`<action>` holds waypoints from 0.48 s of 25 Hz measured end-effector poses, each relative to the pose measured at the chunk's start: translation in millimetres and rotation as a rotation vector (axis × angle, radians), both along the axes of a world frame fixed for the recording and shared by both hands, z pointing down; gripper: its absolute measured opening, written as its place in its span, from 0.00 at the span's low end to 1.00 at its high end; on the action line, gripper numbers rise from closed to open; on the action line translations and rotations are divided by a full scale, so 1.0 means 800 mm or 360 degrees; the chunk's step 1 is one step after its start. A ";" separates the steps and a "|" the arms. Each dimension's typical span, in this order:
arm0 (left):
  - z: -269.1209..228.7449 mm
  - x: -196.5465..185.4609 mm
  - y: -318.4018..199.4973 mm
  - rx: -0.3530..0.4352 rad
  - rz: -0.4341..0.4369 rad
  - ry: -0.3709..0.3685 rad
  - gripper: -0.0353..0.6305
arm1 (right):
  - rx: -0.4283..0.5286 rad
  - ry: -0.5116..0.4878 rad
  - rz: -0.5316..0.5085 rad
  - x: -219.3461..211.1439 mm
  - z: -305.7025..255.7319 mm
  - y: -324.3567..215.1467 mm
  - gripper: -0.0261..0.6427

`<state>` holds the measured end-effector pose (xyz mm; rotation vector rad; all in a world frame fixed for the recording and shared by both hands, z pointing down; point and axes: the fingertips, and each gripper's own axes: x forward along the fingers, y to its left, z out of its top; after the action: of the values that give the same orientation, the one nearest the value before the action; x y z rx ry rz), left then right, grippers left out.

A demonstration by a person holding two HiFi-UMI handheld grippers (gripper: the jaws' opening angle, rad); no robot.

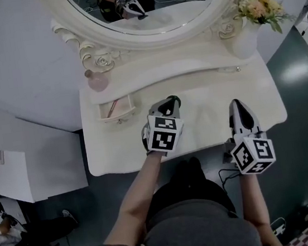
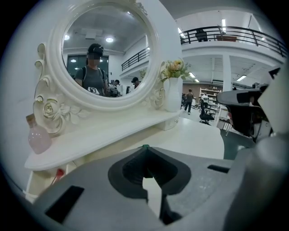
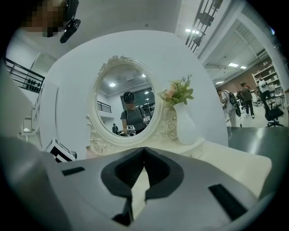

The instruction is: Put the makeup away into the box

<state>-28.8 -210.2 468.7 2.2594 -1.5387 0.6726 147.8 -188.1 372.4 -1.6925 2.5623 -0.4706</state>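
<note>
A small open white box (image 1: 131,107) stands on the white vanity table (image 1: 206,132), tucked under the left end of its shelf. Slim pinkish makeup sticks (image 1: 112,108) lie inside it. In the left gripper view only a red tip (image 2: 58,173) of the makeup shows below the shelf. My left gripper (image 1: 171,100) hovers over the tabletop just right of the box, shut, with nothing between its jaws (image 2: 144,148). My right gripper (image 1: 236,105) is over the table's right part, also shut and holding nothing (image 3: 144,149).
An oval mirror (image 1: 150,5) in a carved frame rises behind the shelf. A pink perfume bottle (image 1: 97,81) sits on the shelf's left end, and a white vase of flowers (image 1: 247,37) on its right end. The table's front edge (image 1: 148,164) is right at my body.
</note>
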 end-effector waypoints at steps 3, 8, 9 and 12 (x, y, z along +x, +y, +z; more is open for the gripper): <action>-0.011 -0.012 -0.001 0.0027 -0.0070 -0.0008 0.06 | -0.0004 -0.0016 -0.0070 -0.009 0.002 -0.008 0.04; -0.028 -0.038 0.000 0.0078 -0.0204 -0.0027 0.06 | -0.0004 -0.0036 -0.0208 -0.033 0.003 -0.021 0.04; -0.031 -0.044 0.001 0.0087 -0.0229 -0.0028 0.06 | -0.0003 -0.0038 -0.0230 -0.038 0.003 -0.022 0.04; -0.041 -0.064 0.005 0.0121 -0.0307 -0.0047 0.06 | -0.0002 -0.0051 -0.0297 -0.053 0.002 -0.027 0.04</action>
<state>-79.9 -206.5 436.2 2.1255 -1.7962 0.6049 105.4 -209.8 374.4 -1.4394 2.7097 -0.5023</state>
